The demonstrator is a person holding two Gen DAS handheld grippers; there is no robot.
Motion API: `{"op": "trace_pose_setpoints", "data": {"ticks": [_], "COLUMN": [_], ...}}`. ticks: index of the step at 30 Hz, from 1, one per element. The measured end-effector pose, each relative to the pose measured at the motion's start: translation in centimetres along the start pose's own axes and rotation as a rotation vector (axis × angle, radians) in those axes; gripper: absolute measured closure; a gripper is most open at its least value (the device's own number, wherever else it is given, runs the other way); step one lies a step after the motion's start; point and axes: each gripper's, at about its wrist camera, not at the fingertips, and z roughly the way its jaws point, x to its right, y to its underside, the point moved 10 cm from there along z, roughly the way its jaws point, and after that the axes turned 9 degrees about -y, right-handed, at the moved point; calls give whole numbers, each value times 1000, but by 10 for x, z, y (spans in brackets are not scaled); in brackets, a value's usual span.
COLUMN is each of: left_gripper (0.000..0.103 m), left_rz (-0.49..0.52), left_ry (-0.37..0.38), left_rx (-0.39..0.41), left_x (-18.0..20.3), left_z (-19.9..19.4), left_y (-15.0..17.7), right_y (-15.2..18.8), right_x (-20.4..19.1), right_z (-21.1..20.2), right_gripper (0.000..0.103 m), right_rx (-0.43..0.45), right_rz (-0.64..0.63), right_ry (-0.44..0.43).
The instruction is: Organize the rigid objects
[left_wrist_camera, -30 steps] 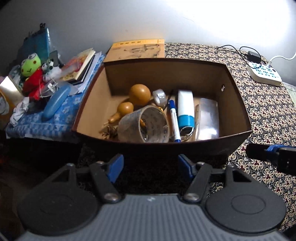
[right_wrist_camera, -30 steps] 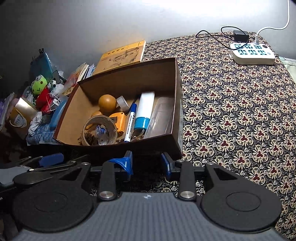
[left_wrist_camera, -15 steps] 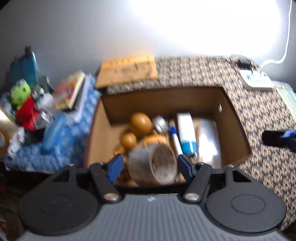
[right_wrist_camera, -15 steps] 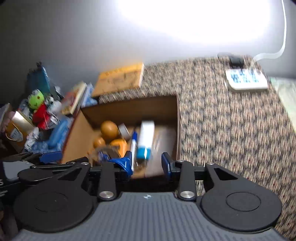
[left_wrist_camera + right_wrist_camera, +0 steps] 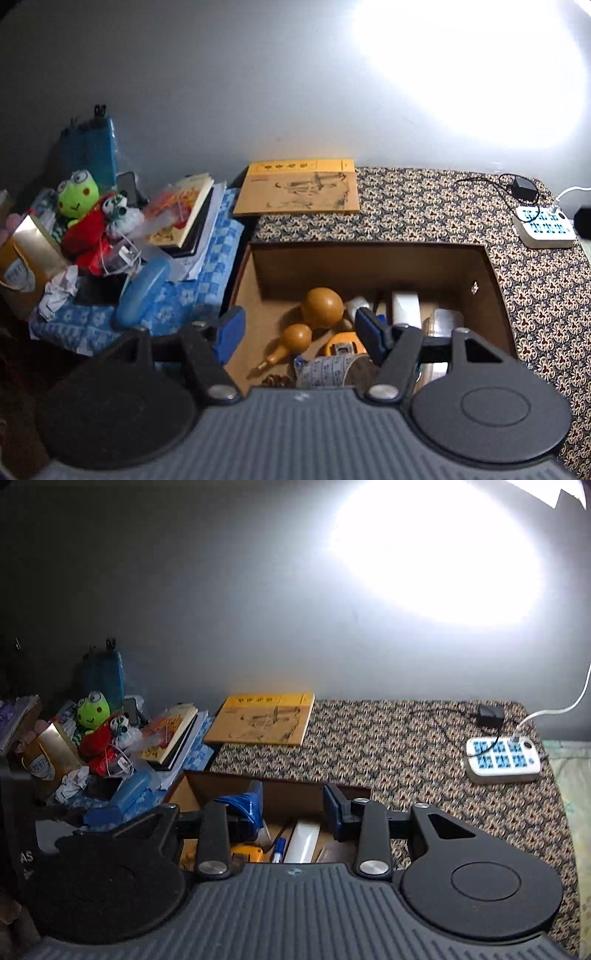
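A brown cardboard box (image 5: 495,280) sits on the patterned tablecloth and also shows in the right wrist view (image 5: 192,786). It holds a wooden gourd (image 5: 321,308), a clear measuring cup (image 5: 328,371), an orange tape measure (image 5: 341,345), a white tube (image 5: 405,310), a blue marker (image 5: 279,847) and a clear plastic case (image 5: 441,321). My left gripper (image 5: 299,332) is open and empty above the box's near side. My right gripper (image 5: 293,808) is open and empty above the box's near edge.
A yellow book (image 5: 299,192) lies behind the box. A white power strip (image 5: 502,760) with cables sits at the far right. At the left, a blue cloth (image 5: 177,302) carries books, a frog plush (image 5: 75,195), a blue case (image 5: 142,291) and clutter. A grey wall stands behind.
Both grippers have risen and tilted up over the box; the box has slid down in both views and more wall shows. Both stay open and empty.
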Motion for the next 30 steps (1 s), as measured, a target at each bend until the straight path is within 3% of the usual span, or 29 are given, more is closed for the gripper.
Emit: {"op": "trace_pose_setpoints", "data": {"ticks": [4,8,20,30], "left_gripper": [36,36,36,36], "left_rz": [21,19,52,78], "left_ry": [-20,-10,34,37], "left_rx": [-30,-56,-134,-144], "left_x": [11,19,37,46], "left_z": [18,31,45,45], "left_y": [21,33,71,81], "right_y": [48,72,109,123], "right_x": [3,5,19,20], "right_z": [35,50,57,59], "right_gripper": [84,84,84,84], "right_rx": [-75,-110,-223,-272], "right_rz": [59,137,223,246], "right_ry": [1,-26,-48,-53]}}
